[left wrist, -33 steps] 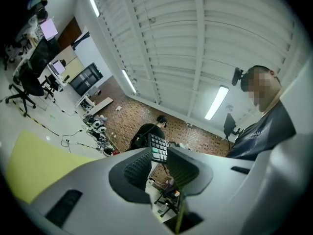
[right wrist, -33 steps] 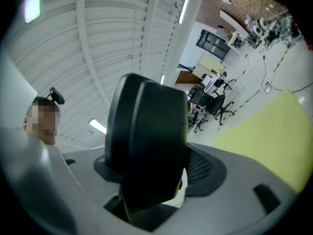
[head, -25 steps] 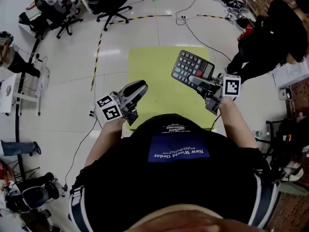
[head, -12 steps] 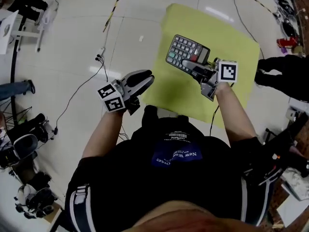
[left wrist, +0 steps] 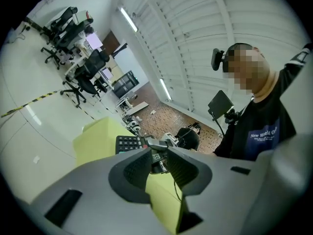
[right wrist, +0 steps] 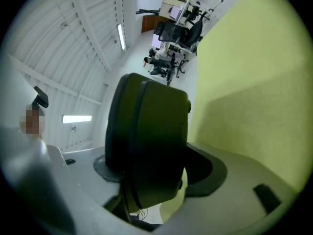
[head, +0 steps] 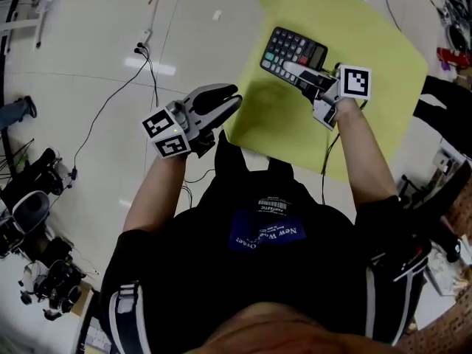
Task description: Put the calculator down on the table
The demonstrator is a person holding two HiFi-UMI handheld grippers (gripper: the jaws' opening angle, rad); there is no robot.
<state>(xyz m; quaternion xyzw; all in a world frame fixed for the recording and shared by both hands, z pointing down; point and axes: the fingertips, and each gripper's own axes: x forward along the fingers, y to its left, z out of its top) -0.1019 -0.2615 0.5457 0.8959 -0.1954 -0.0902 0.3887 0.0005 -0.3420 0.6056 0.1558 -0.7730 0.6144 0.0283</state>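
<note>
**Currently, the calculator is pinched over the tabletop**

In the head view, the calculator (head: 293, 52) is seen at about 1 o'clock from the person's chest, held over the yellow-green tabletop (head: 369, 35). It is pinched at its near end by the right hand-held gripper (head: 304, 74), with the keys turned upward and the display end pointing toward 10 o'clock. A shadow is cast on the tabletop at about 7 o'clock from the calculator. Whether the calculator touches the surface cannot be made out. The marker cube (head: 355, 82) of this hand-held gripper is seen at 4 o'clock from the calculator, just ahead of the person's right forearm (head: 361, 150).

In the right gripper view, the dark body of the calculator (right wrist: 146, 146) is seen filling the space between the two jaws, which are pressed on it from both sides. The tabletop (right wrist: 254, 82) fills the side of that view from 12 to 4 o'clock.

The left hand-held gripper (head: 225, 100) is held at about 8 o'clock from the calculator, well apart from it, over the near corner of the tabletop and the pale floor (head: 88, 43). In the left gripper view its jaws are seen slightly spread, and nothing is held between them. Through the gap the calculator (left wrist: 127, 143) and the tabletop (left wrist: 98, 138) are seen beyond. A cable (head: 110, 102) is seen on the floor at 10 o'clock from the left hand-held gripper.
</note>
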